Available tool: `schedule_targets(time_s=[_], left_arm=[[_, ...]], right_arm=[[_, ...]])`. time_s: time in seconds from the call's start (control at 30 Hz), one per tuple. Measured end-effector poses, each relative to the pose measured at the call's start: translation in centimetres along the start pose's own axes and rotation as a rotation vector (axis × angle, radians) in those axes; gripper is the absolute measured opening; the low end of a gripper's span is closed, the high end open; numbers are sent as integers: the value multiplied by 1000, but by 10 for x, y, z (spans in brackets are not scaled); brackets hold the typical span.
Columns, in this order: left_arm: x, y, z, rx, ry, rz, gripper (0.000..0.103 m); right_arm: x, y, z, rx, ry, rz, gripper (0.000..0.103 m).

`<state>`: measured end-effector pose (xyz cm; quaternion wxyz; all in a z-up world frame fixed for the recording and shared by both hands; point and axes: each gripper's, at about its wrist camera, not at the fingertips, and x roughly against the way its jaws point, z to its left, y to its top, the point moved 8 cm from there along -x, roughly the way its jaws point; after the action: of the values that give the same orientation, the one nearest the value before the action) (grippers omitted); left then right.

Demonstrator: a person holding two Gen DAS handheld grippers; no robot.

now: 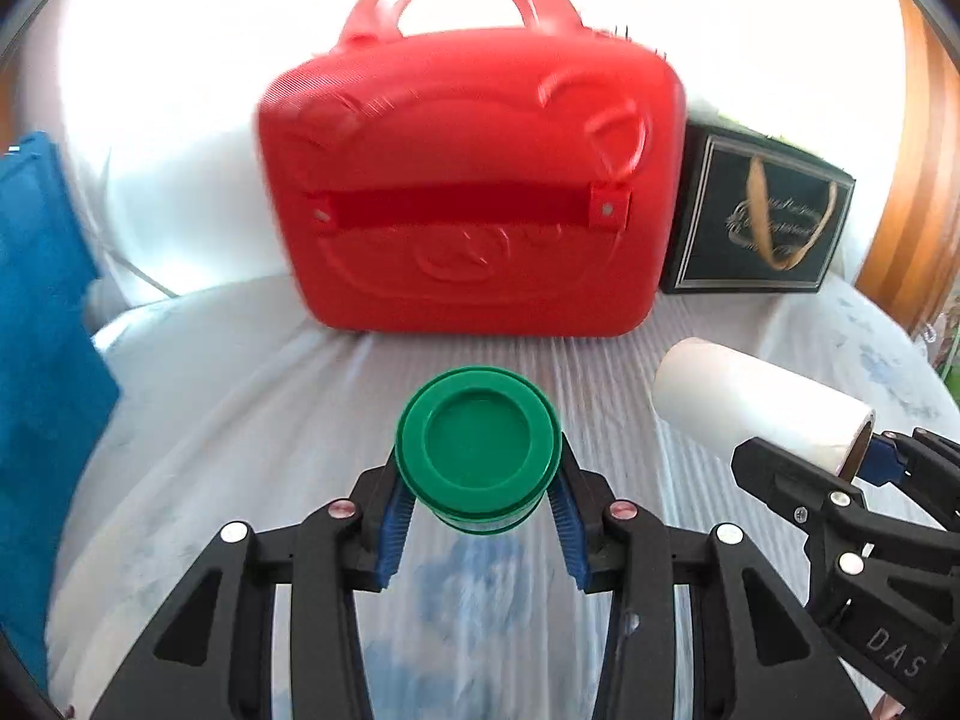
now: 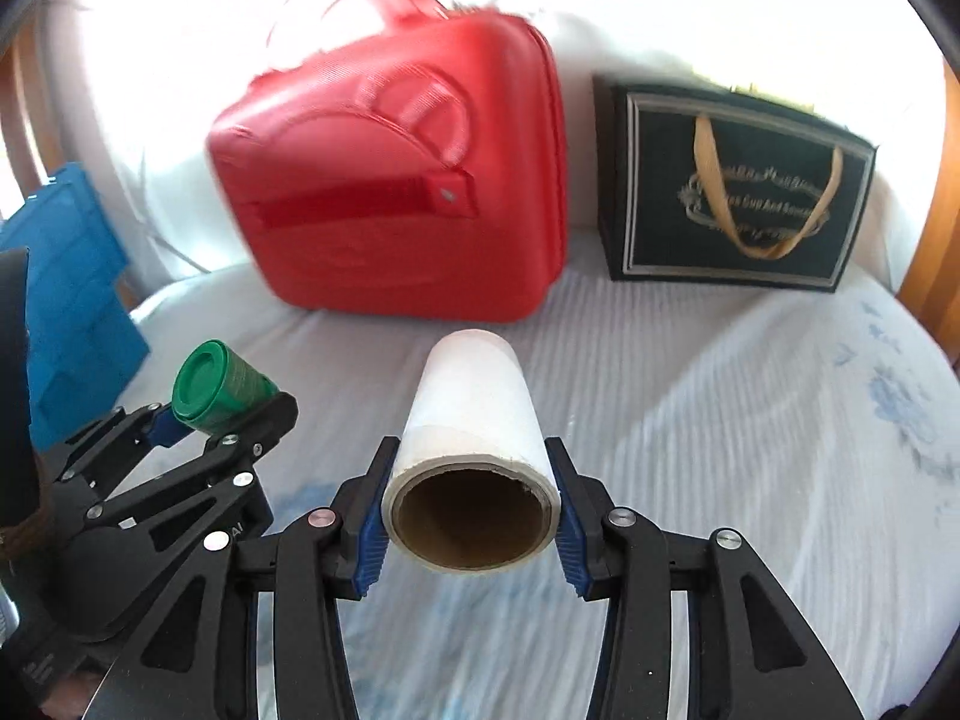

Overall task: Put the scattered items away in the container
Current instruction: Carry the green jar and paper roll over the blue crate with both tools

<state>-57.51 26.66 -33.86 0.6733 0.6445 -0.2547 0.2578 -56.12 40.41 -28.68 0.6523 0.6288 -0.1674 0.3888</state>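
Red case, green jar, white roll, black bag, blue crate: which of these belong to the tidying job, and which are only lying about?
Belong to the job:
green jar, held in the left claw
white roll, held in the right claw
red case, probably the container; it looks closed

Only lying about:
black bag
blue crate

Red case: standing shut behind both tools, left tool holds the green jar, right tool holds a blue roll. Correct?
Not quite: the roll in the right tool is white with a brown cardboard core, not blue; the right wrist view shows it. The rest holds: the red case stands shut behind both tools, and the left tool holds the green jar.
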Motion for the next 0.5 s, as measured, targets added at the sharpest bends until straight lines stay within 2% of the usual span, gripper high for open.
schedule_targets(time_s=[0.2, 0.4, 0.5], left_arm=[[112, 1, 24, 6, -2, -78, 40], [224, -8, 85, 29, 22, -140, 40], [279, -14, 124, 59, 66, -191, 40]], right_arm=[[86, -4, 58, 37, 9, -88, 45], [164, -11, 147, 66, 58, -158, 45], [195, -11, 198, 93, 100, -193, 45]])
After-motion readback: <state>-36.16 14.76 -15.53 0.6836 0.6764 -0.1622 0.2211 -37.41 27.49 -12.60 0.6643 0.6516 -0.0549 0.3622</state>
